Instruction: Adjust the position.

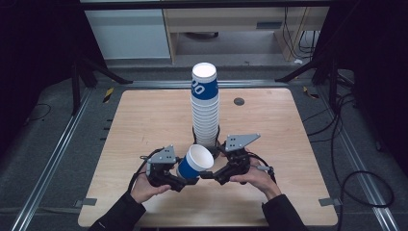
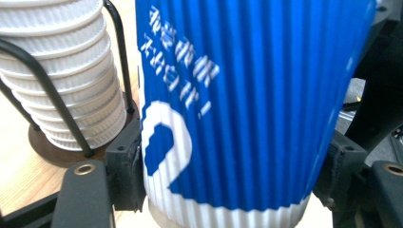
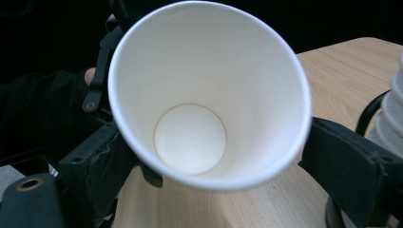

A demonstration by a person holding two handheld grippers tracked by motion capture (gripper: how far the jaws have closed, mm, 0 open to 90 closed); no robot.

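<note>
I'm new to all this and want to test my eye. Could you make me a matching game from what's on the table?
Things:
1. single cup
2. stack of cups
3. wire holder
4. table

Descriptions:
A. light wood
B. black, around the foot of the stack
C. tilted, between both grippers' jaws
D. upright, behind the grippers

Pairs: 1-C, 2-D, 3-B, 4-A

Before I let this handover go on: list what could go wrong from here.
1. Both grippers, left and right, clamp the tilted cup; pulling apart could crush or tear it.
2. The tall stack stands just behind; a bump from the right gripper might topple it.
3. The cup's ribbed wall could slip between the pads.
</note>
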